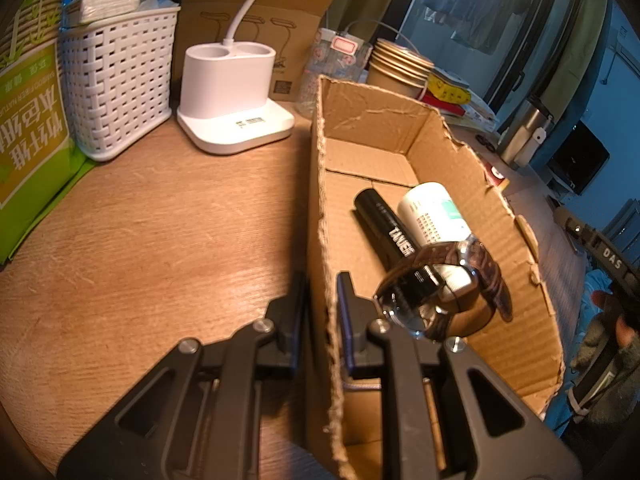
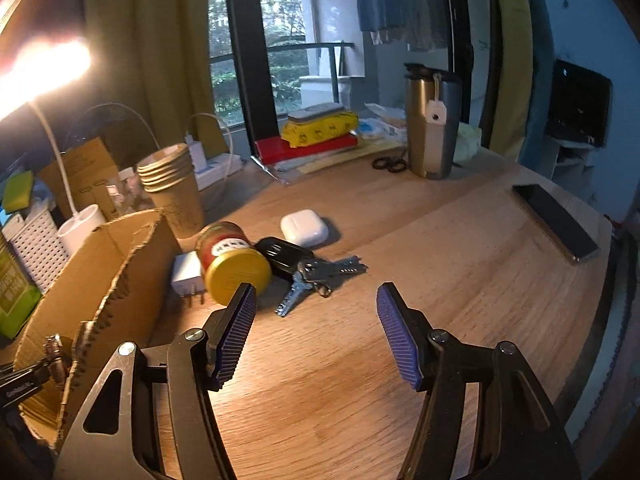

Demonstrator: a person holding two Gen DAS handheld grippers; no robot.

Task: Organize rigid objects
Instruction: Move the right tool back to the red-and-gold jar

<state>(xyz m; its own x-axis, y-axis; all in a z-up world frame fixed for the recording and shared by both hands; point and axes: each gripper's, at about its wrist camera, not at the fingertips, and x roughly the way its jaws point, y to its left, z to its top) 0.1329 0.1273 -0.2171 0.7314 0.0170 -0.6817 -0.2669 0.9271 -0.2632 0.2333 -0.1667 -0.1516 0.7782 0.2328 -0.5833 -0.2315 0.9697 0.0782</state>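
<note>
Left gripper (image 1: 320,312) jaws clamped on cardboard box (image 1: 460,184) wall; right gripper (image 2: 316,320) jaws apart, empty. Jar (image 2: 232,260) ahead-left lies sideways: an off-centre grip may roll it into the keys (image 2: 316,276).

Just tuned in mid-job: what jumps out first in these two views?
The torn cardboard box fills the left wrist view, the left gripper clamped on its near wall, a wristwatch and bottles inside. Ahead of the open right gripper, a yellow-lidded jar lies beside keys.

Watch (image 1: 424,300), black tube (image 1: 384,228), white bottle (image 1: 436,212) lie in torn carton (image 1: 320,216).
</note>
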